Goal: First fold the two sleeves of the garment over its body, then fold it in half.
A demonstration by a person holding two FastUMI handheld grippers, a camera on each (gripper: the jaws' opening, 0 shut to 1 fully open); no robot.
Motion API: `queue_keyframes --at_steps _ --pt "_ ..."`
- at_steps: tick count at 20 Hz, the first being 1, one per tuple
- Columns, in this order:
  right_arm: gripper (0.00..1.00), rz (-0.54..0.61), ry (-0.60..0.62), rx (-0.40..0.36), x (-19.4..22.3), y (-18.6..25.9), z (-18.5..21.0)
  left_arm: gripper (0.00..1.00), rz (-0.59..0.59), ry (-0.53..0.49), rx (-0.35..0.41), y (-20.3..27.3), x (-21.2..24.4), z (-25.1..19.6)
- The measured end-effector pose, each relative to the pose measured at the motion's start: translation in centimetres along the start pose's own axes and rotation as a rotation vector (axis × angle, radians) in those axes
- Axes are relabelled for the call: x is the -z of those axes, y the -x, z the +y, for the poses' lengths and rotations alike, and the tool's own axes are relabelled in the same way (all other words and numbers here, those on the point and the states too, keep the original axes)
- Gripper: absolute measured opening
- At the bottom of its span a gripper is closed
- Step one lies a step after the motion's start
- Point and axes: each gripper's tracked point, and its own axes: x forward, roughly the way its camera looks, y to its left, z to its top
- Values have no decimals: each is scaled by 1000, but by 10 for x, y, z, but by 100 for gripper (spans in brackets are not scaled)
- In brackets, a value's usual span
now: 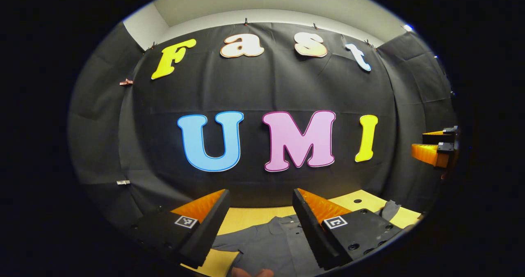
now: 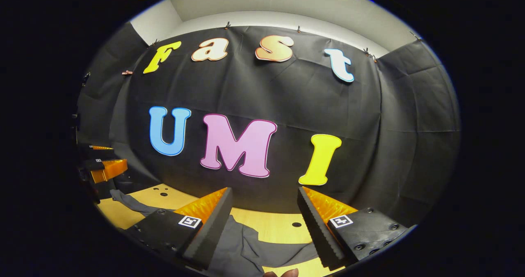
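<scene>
Garment (image 1: 270,244) lies flat on the table (image 1: 250,216), below and ahead of both grippers — neither touches it. Left gripper (image 1: 260,213), spread and empty, hangs over the buttoned body; right gripper (image 2: 264,213), also spread and empty, hangs over a sleeve (image 2: 246,244), the nearer start.

A pale wooden table (image 1: 250,216) with small round holes carries a dark grey shirt (image 1: 266,244) lying spread flat on it, one sleeve (image 2: 131,203) stretched outward.
</scene>
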Motion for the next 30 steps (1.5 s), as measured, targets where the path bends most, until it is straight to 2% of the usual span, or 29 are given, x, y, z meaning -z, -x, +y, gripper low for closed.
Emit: queue_keyframes --at_steps 3,4,7,12,17,21,25,30 --pt "92 18 11 28 8 -6 -13 96 -1 -9 13 -2 0 -8" --pt "97 41 19 47 15 -11 -21 96 3 -13 16 -3 1 -10" --pt "98 121 61 104 49 -30 -58 96 18 -7 11 -6 8 -13" --pt "97 263 84 181 125 -65 -124 95 38 -34 8 -10 13 -29" --pt "98 443 30 251 224 -90 -183 95 77 -51 1 -18 23 -46" --pt "98 549 -10 269 297 -112 -210 94 97 -74 0 -28 29 -62" --pt "98 615 -39 282 349 -127 -233 97 132 -65 3 -39 39 -78" --pt "98 704 -66 271 413 -146 -244 97 176 -51 -60 -54 47 -67"
